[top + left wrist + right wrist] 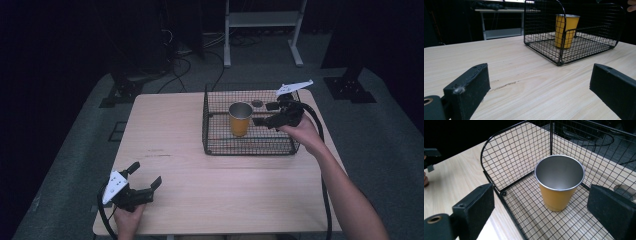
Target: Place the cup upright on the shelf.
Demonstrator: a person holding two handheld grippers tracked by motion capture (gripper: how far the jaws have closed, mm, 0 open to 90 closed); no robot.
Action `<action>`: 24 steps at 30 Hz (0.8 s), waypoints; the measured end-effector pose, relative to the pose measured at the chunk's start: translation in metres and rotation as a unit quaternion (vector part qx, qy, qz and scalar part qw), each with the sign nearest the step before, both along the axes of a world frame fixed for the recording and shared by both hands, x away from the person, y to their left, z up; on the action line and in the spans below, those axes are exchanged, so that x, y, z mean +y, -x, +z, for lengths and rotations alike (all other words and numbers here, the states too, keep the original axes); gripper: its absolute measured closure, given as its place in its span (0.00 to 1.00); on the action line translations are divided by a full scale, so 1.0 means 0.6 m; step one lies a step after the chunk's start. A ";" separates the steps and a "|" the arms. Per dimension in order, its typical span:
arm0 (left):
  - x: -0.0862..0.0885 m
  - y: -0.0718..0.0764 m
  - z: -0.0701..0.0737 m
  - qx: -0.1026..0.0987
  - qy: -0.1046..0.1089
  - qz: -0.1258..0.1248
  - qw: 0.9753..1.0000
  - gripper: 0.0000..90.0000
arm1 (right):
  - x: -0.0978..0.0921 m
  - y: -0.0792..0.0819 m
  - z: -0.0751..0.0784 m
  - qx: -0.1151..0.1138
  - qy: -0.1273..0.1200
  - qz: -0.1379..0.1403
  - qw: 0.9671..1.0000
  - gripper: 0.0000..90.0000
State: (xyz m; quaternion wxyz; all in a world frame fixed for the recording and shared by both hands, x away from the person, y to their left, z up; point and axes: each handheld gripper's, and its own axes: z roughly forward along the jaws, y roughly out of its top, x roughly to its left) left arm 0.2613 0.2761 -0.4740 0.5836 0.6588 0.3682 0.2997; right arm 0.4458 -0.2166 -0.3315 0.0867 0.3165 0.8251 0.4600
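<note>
A yellow cup (240,119) with a bare metal inside stands upright in a black wire basket (215,147) on the right half of the wooden table. My right gripper (265,114) hovers over the basket just right of the cup, jaws wide open and empty. The right gripper view looks down on the cup (559,185) between its jaws, inside the basket (499,157). My left gripper (145,175) rests open and empty near the table's front left corner. From the left gripper view the cup (566,30) and basket (544,50) stand far ahead.
The light wooden table (170,130) has bare room on its left and front. Two small dark items (265,104) lie at the basket's back right. A white metal stand (262,20) and cables (180,65) are on the floor beyond the table.
</note>
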 end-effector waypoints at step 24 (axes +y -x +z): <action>-0.001 0.000 0.000 0.000 -0.004 0.001 1.000 0.02 | -0.041 0.072 -0.026 0.005 -0.009 0.011 1.000 0.07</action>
